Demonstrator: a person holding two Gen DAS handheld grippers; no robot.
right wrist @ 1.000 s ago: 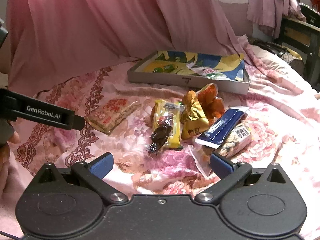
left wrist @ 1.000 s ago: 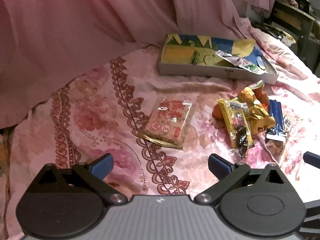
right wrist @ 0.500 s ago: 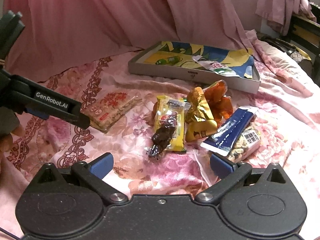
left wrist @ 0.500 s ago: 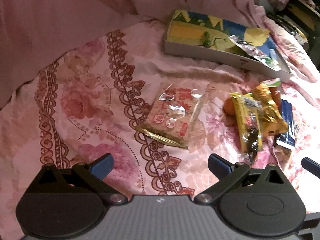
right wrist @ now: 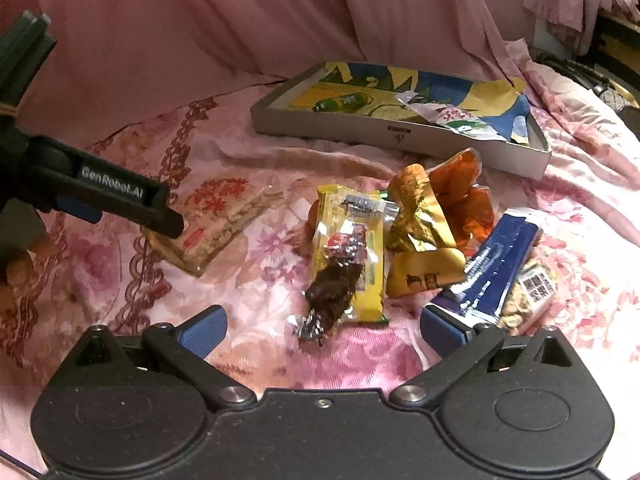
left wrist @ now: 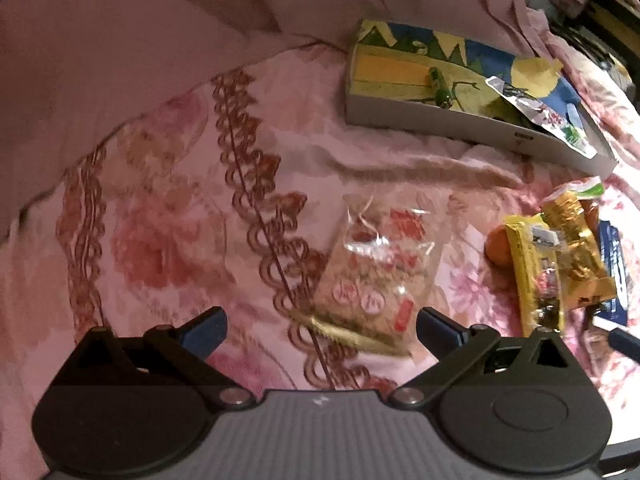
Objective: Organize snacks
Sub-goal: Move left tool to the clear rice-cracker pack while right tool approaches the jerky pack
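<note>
Cracker pack (left wrist: 376, 276), clear wrap with red print, lies flat on the pink floral bedspread (left wrist: 160, 240), left of the snack pile and apart from it. Left gripper (left wrist: 322, 326) is spread wide and empty, low over the pack's near end. In the left wrist view that end sits between the blue pads (left wrist: 206, 330), nearer the right one. In the right wrist view one left finger's tip overlaps the pack's near corner; contact can't be confirmed. Left view is motion-blurred.

Pile, from the right wrist view: yellow pack (right wrist: 352, 256) with a dark foil candy (right wrist: 330, 292) lying on its lower end. Gold pack (right wrist: 420, 240) touches its right side, and an orange bag (right wrist: 464, 196) is crumpled behind that. Blue bar (right wrist: 492, 268) leans diagonally on a peanut pack (right wrist: 528, 296) at far right.

Right gripper (right wrist: 322, 328) is also wide, empty, hovering just short of the pile; the candy's foil tail sits between its pads, not touching either.

Tray (right wrist: 332, 124), a shallow grey box with a yellow-blue printed liner, sits beyond the pile near the pink curtain (right wrist: 200, 32). One red-green wrapper (right wrist: 456, 118) lies inside, toward its right end.

A hand (right wrist: 16, 272) shows at the left edge of the right wrist view, under the left gripper.
</note>
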